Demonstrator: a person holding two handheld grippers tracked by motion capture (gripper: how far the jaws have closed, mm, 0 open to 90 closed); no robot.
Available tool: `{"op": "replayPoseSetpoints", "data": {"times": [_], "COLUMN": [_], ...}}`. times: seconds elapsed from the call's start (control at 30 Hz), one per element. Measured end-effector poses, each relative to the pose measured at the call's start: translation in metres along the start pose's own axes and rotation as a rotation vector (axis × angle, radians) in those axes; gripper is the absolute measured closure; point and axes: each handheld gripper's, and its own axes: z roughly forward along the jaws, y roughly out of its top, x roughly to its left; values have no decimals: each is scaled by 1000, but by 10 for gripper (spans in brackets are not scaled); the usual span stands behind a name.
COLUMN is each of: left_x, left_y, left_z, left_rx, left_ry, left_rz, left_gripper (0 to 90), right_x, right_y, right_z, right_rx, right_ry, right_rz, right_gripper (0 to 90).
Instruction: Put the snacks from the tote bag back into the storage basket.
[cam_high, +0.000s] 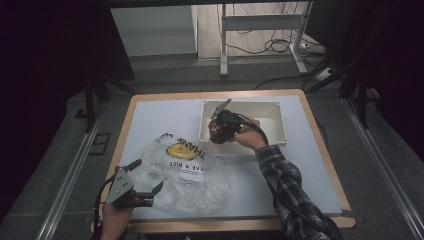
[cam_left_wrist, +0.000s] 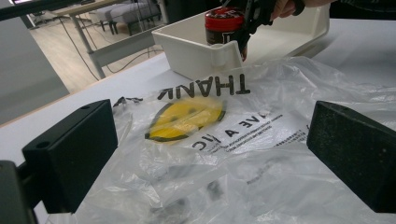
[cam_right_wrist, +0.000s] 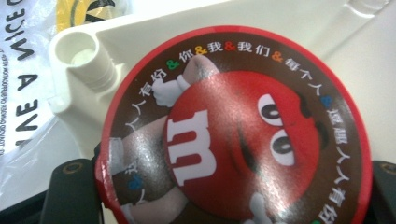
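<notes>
A round candy can with a red-rimmed lid and a red cartoon face sits between the jaws of my right gripper, which is shut on it. From above, that gripper holds the can at the near left corner of a white plastic box. A clear plastic bag printed with a yellow smiley and "THANK" lies crumpled on the white mat. My left gripper rests at the bag's near left edge, open. Its jaws stand wide apart over the bag with nothing pinched.
The white mat covers a wooden table whose front edge runs just below both hands. The box's corner post is close beside the can. Beyond the table stand a metal frame and loose cables on the floor.
</notes>
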Motion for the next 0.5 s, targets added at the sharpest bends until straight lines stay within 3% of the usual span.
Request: {"op": "replayPoseSetpoints", "data": {"times": [0.5], "left_x": [0], "left_y": [0], "left_z": [-1], "left_rx": [-1], "left_ry": [1], "left_rz": [3], "left_gripper": [17], "right_x": [-8], "right_y": [1], "right_z": [10], "right_rx": [-4], "right_ry": [-4], "right_rz": [-3], "right_gripper": [256]}}
